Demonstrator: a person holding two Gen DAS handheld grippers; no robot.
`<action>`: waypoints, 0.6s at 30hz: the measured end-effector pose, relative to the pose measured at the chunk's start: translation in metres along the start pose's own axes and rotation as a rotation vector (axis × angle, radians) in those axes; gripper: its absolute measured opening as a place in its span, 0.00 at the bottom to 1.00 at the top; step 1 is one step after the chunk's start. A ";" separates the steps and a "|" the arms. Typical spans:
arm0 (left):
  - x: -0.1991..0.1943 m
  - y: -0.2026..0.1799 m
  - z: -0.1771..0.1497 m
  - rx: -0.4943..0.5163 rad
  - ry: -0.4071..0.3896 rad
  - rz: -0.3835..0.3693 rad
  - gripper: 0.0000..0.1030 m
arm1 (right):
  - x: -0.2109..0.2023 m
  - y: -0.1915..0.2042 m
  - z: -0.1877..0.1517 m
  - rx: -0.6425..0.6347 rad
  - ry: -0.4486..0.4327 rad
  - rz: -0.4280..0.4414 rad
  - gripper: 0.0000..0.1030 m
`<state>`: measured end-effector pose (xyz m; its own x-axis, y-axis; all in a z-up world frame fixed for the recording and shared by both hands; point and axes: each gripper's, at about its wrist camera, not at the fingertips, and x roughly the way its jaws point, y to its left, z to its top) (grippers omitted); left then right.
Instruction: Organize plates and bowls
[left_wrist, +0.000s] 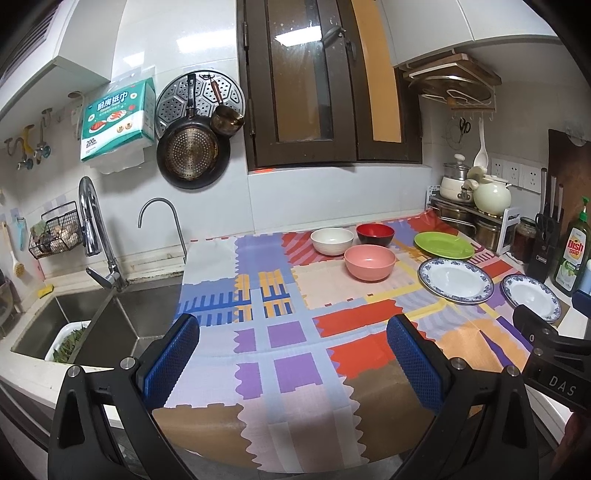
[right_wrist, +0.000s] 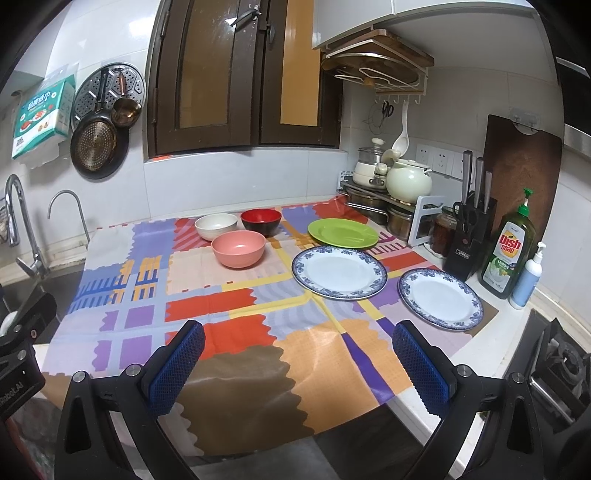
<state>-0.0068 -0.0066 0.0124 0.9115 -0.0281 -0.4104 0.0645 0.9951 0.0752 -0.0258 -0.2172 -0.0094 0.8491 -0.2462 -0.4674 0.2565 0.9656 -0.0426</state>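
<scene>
**Both tongs open, nothing picked up yet**

The left tongs (left_wrist: 293, 360) hang over the near edge of the worktop (right_wrist: 491, 332) with the blue pads wide apart and nothing between them. The right tongs (right_wrist: 299, 365) are in the same state: spread wide, empty, above the brown and orange part of the patterned cloth (right_wrist: 236, 332).

All the dishes are well ahead of both tongs. I judge that the task is only at its beginning, because every piece lies separate on the cloth.

To do the first step well, it seems sensible that the right tongs go to the nearest blue-rimmed plate (right_wrist: 439, 299), take it by the rim at a low angle, and lay it on the second blue-rimmed plate (right_wrist: 339, 272). The rim is thin and glazed, so a shallow grip could slip.

The two blue-rimmed plates are white with a dark blue flower border and lie near each other, not touching. The green plate (right_wrist: 342, 232) is plain and lies behind them. To the left stand three bowls close together: a pink bowl (right_wrist: 239, 248) in front, a white bowl (right_wrist: 215, 226) and a red bowl (right_wrist: 260, 220) with black outside behind it.
</scene>
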 end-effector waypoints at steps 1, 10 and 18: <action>0.000 0.000 0.000 0.000 0.001 0.000 1.00 | 0.000 0.000 0.000 -0.001 -0.002 -0.002 1.00; 0.000 0.001 0.000 0.001 0.000 -0.001 1.00 | -0.001 -0.001 0.001 -0.001 -0.001 -0.001 1.00; 0.003 0.004 0.002 -0.006 0.013 -0.011 1.00 | 0.000 0.000 0.001 -0.001 -0.001 -0.001 1.00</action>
<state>-0.0036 -0.0025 0.0131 0.9052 -0.0376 -0.4234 0.0721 0.9952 0.0657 -0.0257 -0.2173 -0.0087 0.8492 -0.2469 -0.4668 0.2567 0.9655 -0.0438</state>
